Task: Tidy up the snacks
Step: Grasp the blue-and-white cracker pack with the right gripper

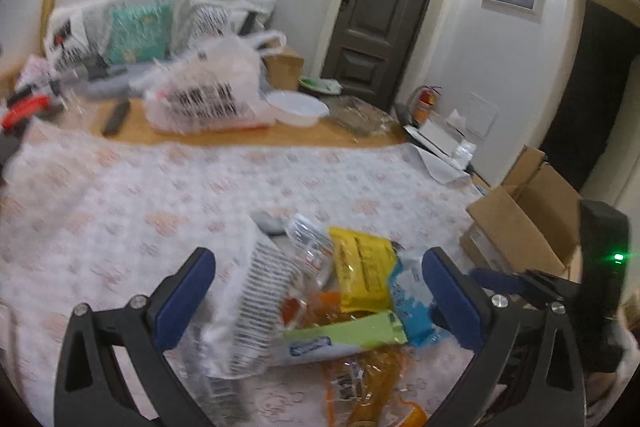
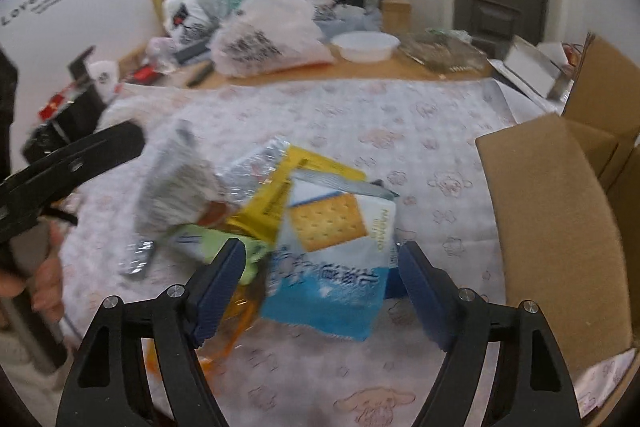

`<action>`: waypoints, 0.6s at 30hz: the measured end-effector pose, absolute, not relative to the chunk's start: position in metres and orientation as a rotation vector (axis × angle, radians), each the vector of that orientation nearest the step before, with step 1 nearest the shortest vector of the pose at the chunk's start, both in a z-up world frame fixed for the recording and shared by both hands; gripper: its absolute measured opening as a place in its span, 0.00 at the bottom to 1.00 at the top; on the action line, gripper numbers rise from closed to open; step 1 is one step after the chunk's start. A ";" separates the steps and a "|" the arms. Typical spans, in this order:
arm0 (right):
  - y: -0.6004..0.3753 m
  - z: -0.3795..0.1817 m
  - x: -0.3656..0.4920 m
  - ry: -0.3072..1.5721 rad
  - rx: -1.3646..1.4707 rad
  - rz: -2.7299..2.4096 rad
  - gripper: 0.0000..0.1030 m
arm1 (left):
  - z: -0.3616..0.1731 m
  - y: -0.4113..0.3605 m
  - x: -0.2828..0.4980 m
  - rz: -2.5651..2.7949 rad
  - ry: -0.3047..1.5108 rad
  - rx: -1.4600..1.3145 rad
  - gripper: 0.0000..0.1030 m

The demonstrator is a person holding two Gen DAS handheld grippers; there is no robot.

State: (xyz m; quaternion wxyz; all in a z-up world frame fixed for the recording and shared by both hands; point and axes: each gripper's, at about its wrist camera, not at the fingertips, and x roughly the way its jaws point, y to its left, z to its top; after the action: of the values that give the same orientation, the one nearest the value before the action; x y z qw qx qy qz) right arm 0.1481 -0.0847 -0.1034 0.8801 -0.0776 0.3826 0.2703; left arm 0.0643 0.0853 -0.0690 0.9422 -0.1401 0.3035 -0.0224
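Note:
A heap of snack packets lies on the patterned tablecloth. In the left wrist view I see a white printed packet, a yellow packet, a green packet, a blue-and-white cracker packet and an orange wrapper. My left gripper is open, its fingers either side of the heap. In the right wrist view the cracker packet, yellow packet, green packet and silver packet show. My right gripper is open around the cracker packet.
An open cardboard box stands at the right of the heap and also shows in the left wrist view. At the table's far side are a white plastic bag, a white bowl and a dark remote.

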 end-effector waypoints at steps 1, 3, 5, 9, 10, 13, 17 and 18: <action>-0.082 -0.108 0.152 0.803 -0.169 0.546 0.76 | -0.075 0.085 0.068 -0.054 0.635 -0.305 0.99; -0.078 -0.114 0.160 0.820 -0.181 0.532 0.82 | -0.084 0.084 0.074 -0.057 0.669 -0.328 0.99; -0.076 -0.120 0.166 0.841 -0.186 0.523 0.82 | -0.092 0.081 0.080 -0.052 0.695 -0.334 0.99; -0.075 -0.133 0.178 0.900 -0.145 0.542 0.81 | -0.095 0.077 0.083 -0.040 0.706 -0.330 0.99; -0.074 -0.134 0.179 0.900 -0.146 0.543 0.80 | -0.095 0.078 0.083 -0.041 0.704 -0.337 0.99; -0.074 -0.134 0.181 0.910 -0.129 0.559 0.63 | -0.093 0.080 0.082 -0.042 0.702 -0.354 0.99; -0.071 -0.133 0.174 0.893 -0.160 0.554 0.61 | -0.088 0.079 0.081 -0.045 0.688 -0.347 0.99; -0.072 -0.131 0.172 0.884 -0.156 0.558 0.61 | -0.086 0.078 0.080 -0.048 0.680 -0.345 0.99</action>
State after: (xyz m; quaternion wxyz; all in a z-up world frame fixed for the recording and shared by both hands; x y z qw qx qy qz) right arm 0.1717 -0.0724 -0.1309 0.8636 -0.0744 0.4217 0.2661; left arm 0.0797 0.0783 -0.0864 0.9278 -0.1683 0.3320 -0.0235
